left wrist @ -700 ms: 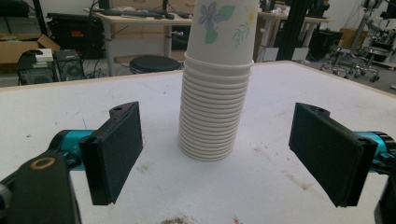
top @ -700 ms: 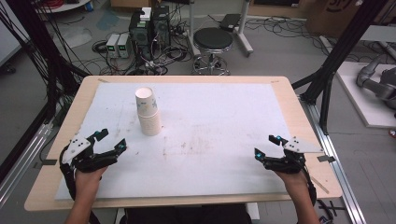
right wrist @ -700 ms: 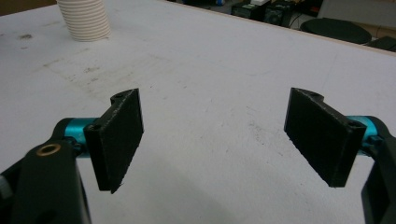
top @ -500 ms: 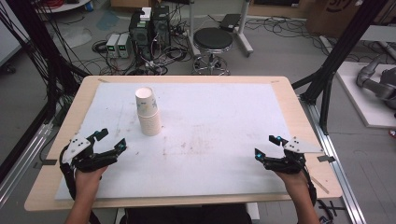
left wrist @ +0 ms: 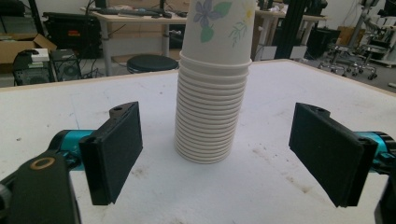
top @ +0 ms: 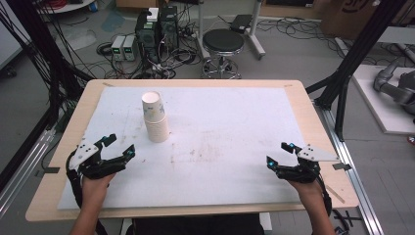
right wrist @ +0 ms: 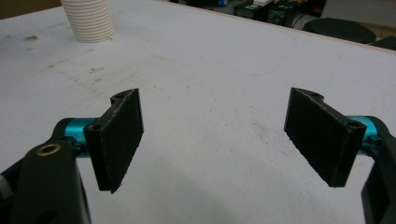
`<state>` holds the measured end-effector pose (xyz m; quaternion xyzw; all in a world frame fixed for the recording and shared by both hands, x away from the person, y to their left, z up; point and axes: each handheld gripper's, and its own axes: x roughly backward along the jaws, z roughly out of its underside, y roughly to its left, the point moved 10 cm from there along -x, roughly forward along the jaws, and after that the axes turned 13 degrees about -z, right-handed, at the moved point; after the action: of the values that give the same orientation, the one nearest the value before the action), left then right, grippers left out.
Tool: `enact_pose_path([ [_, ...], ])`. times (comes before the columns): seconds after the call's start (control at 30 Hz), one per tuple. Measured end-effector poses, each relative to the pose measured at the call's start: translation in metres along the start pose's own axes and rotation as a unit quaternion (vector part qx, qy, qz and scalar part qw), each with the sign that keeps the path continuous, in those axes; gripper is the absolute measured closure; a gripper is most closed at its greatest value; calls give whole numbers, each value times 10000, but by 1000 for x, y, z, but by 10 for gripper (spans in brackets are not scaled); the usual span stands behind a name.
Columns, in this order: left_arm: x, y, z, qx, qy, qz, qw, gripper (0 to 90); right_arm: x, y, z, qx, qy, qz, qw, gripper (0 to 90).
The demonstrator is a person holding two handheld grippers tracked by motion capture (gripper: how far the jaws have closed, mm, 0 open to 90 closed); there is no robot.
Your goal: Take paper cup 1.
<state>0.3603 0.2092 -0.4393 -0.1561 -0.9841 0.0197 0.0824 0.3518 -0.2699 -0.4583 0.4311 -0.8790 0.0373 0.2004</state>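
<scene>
The stack of paper cups (top: 155, 117) is seen upright on the left half of the white table (top: 235, 122), toward its far side, untouched and well apart from both grippers. Nothing of note is changed against the earlier high views: the stack is found at the same spot, and both hands are kept at the near edge where they were. The left gripper (top: 118, 149) is held with its jaws wide and empty; in the left gripper view the cups (left wrist: 212, 93) are framed squarely between the two black pads, though some way ahead of them. The right gripper (top: 280, 154) is likewise spread wide over bare table, nothing being held, with the stack (right wrist: 88, 18) far off at the upper left. From this stillness the work is judged not yet begun; a reach by the left gripper toward the cups is probably what comes first.
</scene>
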Motion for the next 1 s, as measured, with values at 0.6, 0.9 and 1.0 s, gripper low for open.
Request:
enact_pose_path([
  [0.6,5,-7,-7,55,-7,173,9998,167,-6,6,-4,29,85,-61,9999,203],
  [0.9,0,-9,-13,36,40,212,9998,167,-6,8,-3,61,100,-67,9999,204],
  [1.0,-3,-8,-20,42,39,227,9997,167,-7,9,-2,41,114,-79,9999,204],
])
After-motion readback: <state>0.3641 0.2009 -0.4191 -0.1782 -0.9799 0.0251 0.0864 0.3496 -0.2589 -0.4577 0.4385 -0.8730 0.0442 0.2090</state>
